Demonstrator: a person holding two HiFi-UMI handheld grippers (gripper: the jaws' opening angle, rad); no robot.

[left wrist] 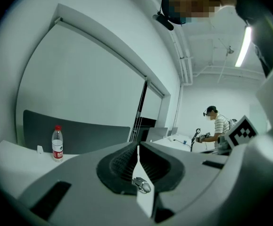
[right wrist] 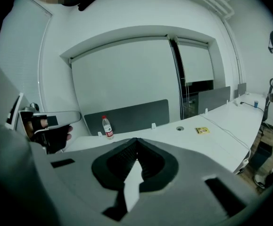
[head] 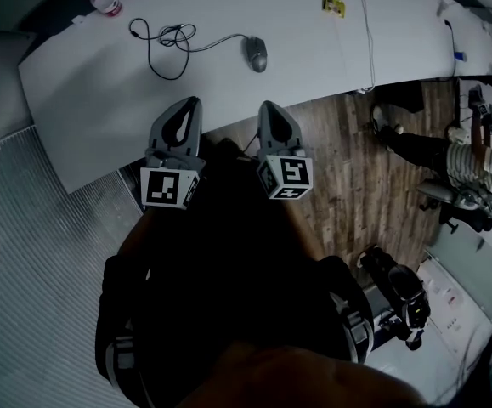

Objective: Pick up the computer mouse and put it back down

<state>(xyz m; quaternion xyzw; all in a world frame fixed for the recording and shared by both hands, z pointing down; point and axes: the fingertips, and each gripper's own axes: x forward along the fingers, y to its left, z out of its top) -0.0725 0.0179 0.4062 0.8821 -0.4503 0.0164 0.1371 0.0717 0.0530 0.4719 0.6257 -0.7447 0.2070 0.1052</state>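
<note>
Computer mouse (left wrist: 142,185) glimpsed through gap behind left hand-held gripper (left wrist: 137,147) tips.

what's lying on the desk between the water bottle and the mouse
A black cable in loose loops, running from the mouse toward the bottle across the white desk; the head view shows it.

The white table (head: 84,100) looks smooth and dull. The floor (head: 347,177) at the right is brown wood. The mouse (head: 257,53) is shiny grey plastic.
</note>
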